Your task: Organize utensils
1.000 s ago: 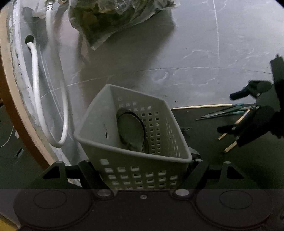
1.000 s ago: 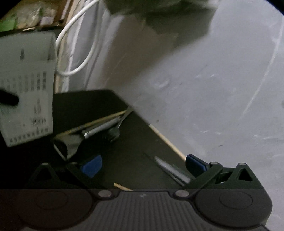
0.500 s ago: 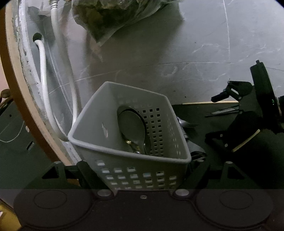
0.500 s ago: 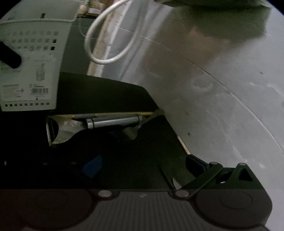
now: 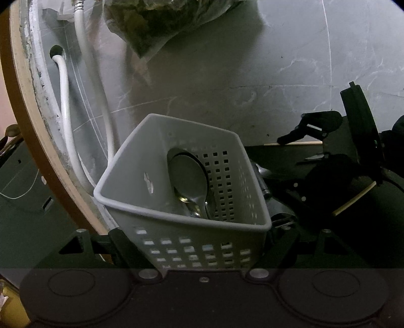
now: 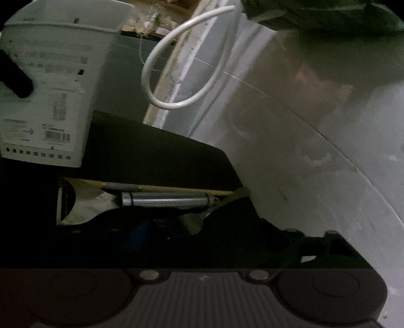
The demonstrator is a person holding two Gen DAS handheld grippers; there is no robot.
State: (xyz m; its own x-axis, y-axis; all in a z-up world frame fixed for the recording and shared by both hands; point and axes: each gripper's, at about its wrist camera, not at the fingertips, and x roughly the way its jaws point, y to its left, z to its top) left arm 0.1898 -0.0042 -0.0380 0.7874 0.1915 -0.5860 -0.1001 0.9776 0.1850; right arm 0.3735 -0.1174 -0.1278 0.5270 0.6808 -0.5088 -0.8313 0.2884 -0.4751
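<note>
A white perforated basket sits tilted between the fingers of my left gripper, whose jaws are opening a little while still pressing its lower sides. A large metal spoon and other cutlery lie inside it. Right of the basket, my right gripper hangs low over the black mat. In the right wrist view a metal-handled peeler lies on the mat with a chopstick behind it. My right gripper is closing just short of the peeler, and its pads do not press on it.
A white hose loops along the wall at the left, beside a wooden edge. A plastic bag of greens lies on the grey marble surface behind. More chopsticks lie on the mat at the right.
My right gripper has come in from the right, sunk toward the mat and rolled, so the peeler now lies close ahead of it. The basket stays in my left gripper.
</note>
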